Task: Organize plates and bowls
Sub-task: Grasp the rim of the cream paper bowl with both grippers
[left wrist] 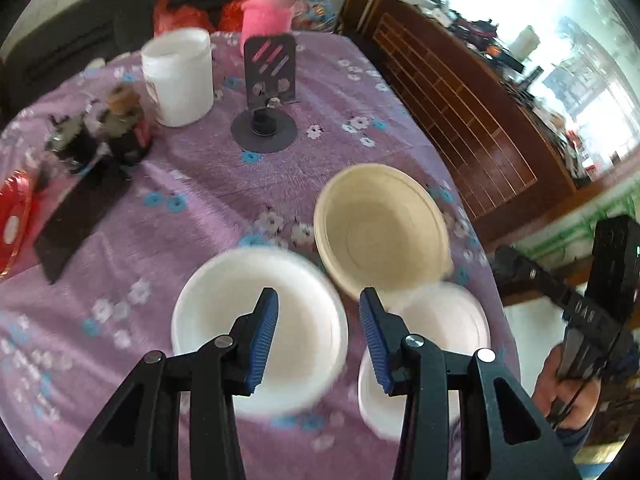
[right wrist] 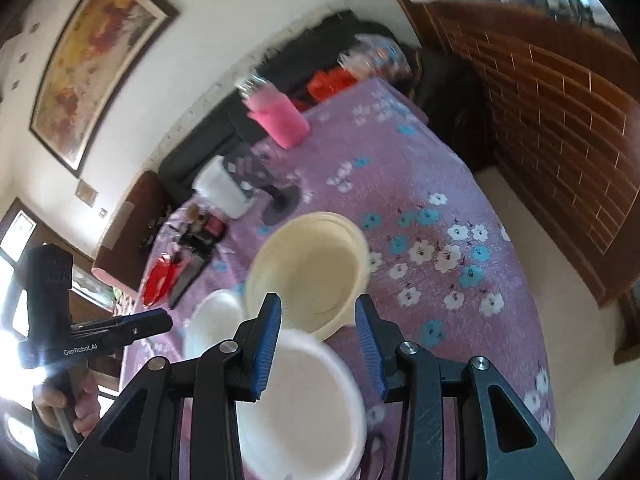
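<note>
Three bowls sit close together on the purple floral tablecloth (left wrist: 208, 184). The cream bowl (left wrist: 380, 232) is farthest back, one white bowl (left wrist: 224, 308) lies to its left and a second white bowl (left wrist: 452, 320) by the table's right edge. My left gripper (left wrist: 319, 296) hovers open over the gap between the two white bowls, nothing between its blue pads. In the right wrist view my right gripper (right wrist: 318, 300) is open above the near rim of the cream bowl (right wrist: 308, 260). The large white bowl (right wrist: 304, 400) lies under it and the other white bowl (right wrist: 216, 320) to the left.
A white jar (left wrist: 178, 76), a pink-sleeved bottle (left wrist: 266, 8), a dark phone stand (left wrist: 268, 80), small dark jars (left wrist: 124, 128), a black flat object (left wrist: 80, 208) and a red item (left wrist: 12, 220) fill the far and left side. A wooden cabinet (left wrist: 460, 112) stands beyond the right table edge.
</note>
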### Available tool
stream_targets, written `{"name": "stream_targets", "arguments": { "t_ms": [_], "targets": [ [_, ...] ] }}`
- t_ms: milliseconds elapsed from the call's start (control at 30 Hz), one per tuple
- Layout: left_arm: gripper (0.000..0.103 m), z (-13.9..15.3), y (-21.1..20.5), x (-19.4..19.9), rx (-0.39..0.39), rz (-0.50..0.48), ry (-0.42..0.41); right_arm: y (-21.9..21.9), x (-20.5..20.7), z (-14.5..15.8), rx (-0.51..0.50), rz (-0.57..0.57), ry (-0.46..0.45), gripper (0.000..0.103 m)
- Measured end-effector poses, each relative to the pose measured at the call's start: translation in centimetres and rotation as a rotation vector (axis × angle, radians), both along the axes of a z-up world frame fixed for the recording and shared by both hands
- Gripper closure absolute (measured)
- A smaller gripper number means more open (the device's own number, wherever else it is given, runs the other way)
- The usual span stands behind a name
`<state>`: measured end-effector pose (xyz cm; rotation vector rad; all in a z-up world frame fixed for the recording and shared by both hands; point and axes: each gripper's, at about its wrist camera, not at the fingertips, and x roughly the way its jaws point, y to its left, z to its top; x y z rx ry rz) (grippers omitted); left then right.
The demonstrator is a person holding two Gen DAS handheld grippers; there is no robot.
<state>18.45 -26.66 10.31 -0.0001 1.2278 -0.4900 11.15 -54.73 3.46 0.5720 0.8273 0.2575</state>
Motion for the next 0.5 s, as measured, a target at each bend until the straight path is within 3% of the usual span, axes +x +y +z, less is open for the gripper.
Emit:
{"name": "stream_targets", "arguments": {
  "t_ms": [367, 433, 500],
  "targets": [
    [0.063, -4.7, -3.1, 5.3, 0.003, 0.004, 0.07, -0.2, 5.3, -4.1, 0.007, 0.046, 0.101, 0.074],
    [0.086, -5.5, -3.7, 5.7, 0.009, -0.007, 0.093, 0.1, 5.8, -4.4, -0.004, 0.058, 0.113, 0.081],
    [0.092, -6.4, -4.3, 5.9, 0.029, -0.006, 0.111, 0.5, 6.1, -4.7, -0.008, 0.072, 0.127, 0.087]
  ]
}}
